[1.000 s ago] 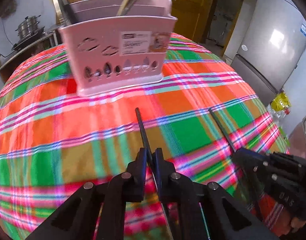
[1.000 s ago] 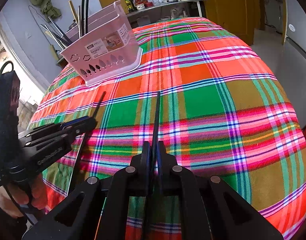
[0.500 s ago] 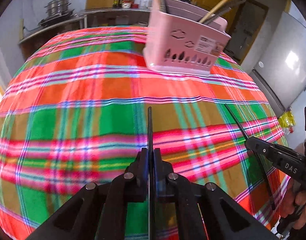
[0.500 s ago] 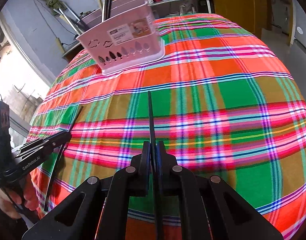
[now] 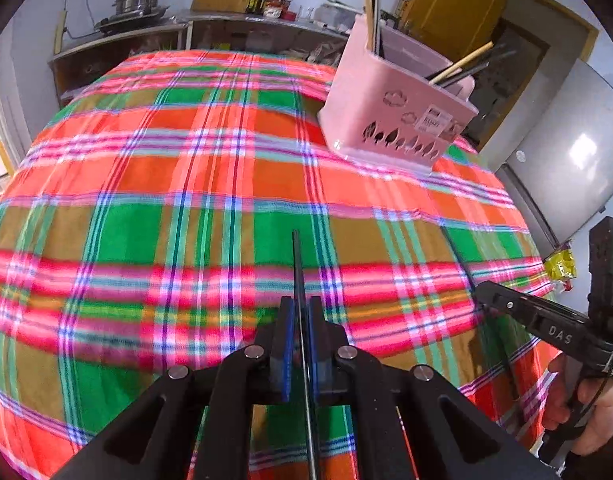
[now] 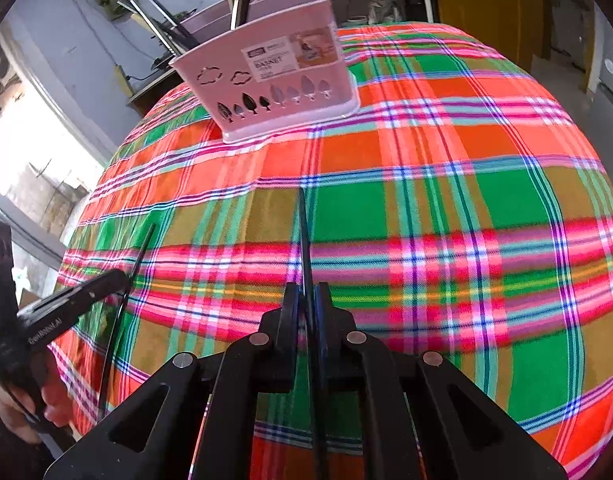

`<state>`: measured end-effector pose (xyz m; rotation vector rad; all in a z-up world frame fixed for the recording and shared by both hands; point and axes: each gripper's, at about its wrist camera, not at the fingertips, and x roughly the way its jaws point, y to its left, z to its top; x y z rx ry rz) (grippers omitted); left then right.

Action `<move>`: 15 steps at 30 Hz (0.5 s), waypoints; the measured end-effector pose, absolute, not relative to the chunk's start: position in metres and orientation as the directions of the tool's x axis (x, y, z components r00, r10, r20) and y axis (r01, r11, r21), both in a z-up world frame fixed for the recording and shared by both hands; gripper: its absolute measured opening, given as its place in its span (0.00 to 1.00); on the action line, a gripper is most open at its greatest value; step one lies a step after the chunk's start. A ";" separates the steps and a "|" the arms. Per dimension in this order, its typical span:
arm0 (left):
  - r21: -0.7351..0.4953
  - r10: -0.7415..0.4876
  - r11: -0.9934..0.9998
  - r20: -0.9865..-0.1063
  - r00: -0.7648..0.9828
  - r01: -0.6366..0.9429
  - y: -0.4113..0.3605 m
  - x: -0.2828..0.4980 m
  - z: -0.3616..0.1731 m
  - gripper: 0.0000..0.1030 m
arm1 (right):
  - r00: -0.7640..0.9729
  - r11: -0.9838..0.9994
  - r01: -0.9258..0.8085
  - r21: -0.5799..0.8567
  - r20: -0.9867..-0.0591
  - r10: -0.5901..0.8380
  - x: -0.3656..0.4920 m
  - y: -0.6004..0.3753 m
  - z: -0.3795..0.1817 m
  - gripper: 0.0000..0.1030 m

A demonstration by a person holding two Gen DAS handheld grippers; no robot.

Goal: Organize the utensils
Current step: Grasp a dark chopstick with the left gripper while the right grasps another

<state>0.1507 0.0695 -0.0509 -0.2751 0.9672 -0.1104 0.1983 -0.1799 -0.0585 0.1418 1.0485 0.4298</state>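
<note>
Left gripper (image 5: 300, 312) fingers clamp one black chopstick (image 5: 297, 264), right gripper (image 6: 306, 300) another (image 6: 304, 236); pink basket (image 6: 274, 80) sits on bench (image 6: 466, 200).

Both black grippers, the left gripper (image 5: 301, 312) and right gripper (image 6: 306, 300), have blue-edged pads and silver screw heads.

Bright daylight is flooding in from a blown-out window (image 6: 22, 152); the fridge door (image 5: 578, 152) is glaring; fisheye edges are bending.

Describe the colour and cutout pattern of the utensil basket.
Pale pink basket, with cloud and leaf-shaped cutouts; clearest in the right wrist view.
</note>
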 end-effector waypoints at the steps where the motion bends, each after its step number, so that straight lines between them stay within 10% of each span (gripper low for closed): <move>1: -0.281 -0.218 0.959 -0.793 0.568 -0.024 0.070 0.154 -0.049 0.05 | 0.426 0.908 -0.287 0.306 -0.808 0.407 0.200 -0.178 -0.057 0.09; 15: -0.238 -0.211 0.971 -0.851 0.480 0.005 0.062 0.194 -0.063 0.08 | 0.396 0.905 -0.383 0.185 -0.852 0.342 0.245 -0.152 -0.059 0.09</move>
